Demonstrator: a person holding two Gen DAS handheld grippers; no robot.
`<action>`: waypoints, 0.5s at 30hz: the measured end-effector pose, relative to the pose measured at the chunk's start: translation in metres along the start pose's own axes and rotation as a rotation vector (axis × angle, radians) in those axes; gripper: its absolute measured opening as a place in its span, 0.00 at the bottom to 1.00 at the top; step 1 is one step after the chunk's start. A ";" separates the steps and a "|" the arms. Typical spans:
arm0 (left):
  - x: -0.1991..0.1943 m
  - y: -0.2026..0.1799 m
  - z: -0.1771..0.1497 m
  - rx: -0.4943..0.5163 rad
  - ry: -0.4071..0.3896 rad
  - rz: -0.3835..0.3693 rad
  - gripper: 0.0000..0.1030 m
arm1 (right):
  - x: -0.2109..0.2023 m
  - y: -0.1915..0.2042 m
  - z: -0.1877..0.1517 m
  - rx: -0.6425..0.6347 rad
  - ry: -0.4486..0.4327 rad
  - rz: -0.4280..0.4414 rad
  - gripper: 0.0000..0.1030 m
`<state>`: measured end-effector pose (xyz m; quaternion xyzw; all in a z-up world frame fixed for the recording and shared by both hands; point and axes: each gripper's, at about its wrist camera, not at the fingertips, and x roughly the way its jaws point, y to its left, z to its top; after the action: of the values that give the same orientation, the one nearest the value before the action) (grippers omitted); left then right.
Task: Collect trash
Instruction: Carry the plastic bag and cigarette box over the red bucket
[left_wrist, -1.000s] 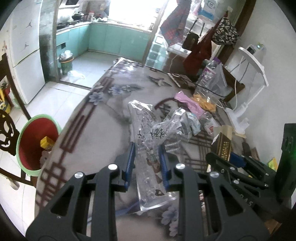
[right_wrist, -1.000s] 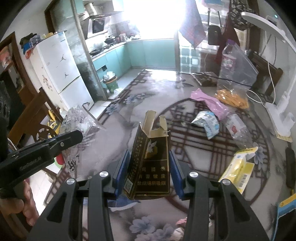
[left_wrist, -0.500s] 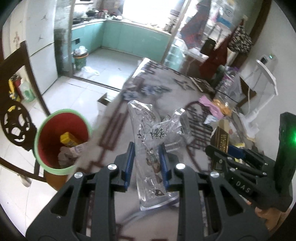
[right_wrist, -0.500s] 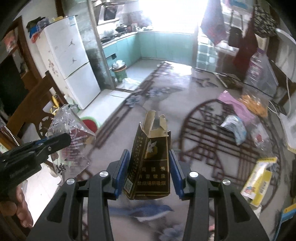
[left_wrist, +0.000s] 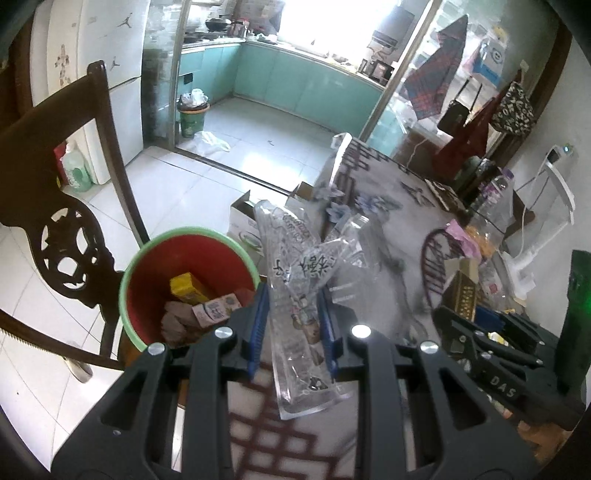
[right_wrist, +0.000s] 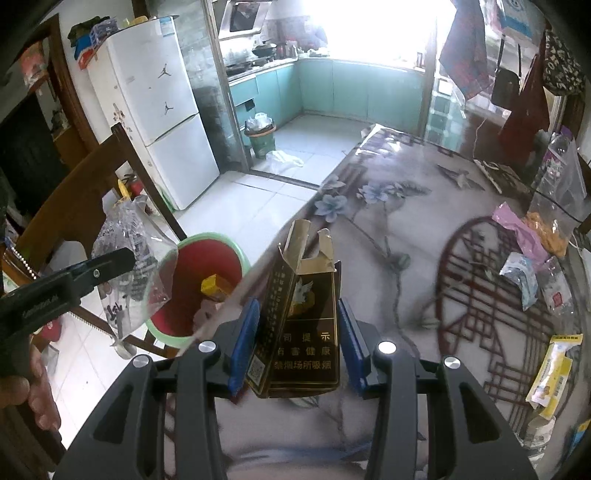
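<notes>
Trash is in both claws. The left gripper (left_wrist: 293, 325) is closed on a crumpled clear plastic wrapper (left_wrist: 303, 280) that stands up between its blue pads in the centre of the left wrist view; in the right wrist view the same wrapper (right_wrist: 129, 266) hangs at left centre, overlapping the near rim of the bin. The right gripper (right_wrist: 295, 339) is clamped on a torn dark cigarette carton (right_wrist: 303, 317), upright at lower centre of its frame, its ripped top flaps open.

The red bin with a green rim (left_wrist: 147, 266) sits on the floor, left of centre in the left view, just beside the table edge (right_wrist: 258, 273), which runs diagonally from lower centre up to the right. A yellow box (left_wrist: 188, 288) and other scraps lie inside. A dark wooden chair (left_wrist: 62, 206) stands close against the bin's left side, so open floor lies mainly beyond it, toward the kitchen.

A second ago the left claw looked along the tabletop with the bin at the far left; now the bin has come toward the middle and the wrapper is over the table's edge. The carton has also moved closer to that edge.

The table (right_wrist: 388, 229) has a grey floral cover with dark red lattice. More wrappers (right_wrist: 521, 273) lie at right. White tile floor leads to a teal kitchen; a white fridge (right_wrist: 155, 110) stands upper left.
</notes>
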<state>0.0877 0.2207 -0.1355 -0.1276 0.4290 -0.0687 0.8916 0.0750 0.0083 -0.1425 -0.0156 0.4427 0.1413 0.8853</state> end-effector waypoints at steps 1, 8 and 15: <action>0.000 0.004 0.002 -0.001 -0.001 0.000 0.25 | 0.000 0.003 0.002 -0.001 -0.005 -0.002 0.41; 0.008 0.034 0.015 0.004 0.004 0.016 0.25 | 0.004 0.022 0.010 -0.006 -0.011 -0.015 0.41; 0.018 0.060 0.021 -0.019 0.027 0.034 0.25 | 0.018 0.036 0.017 -0.013 0.007 -0.007 0.41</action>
<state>0.1160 0.2776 -0.1542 -0.1279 0.4436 -0.0510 0.8856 0.0889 0.0498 -0.1432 -0.0231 0.4449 0.1411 0.8841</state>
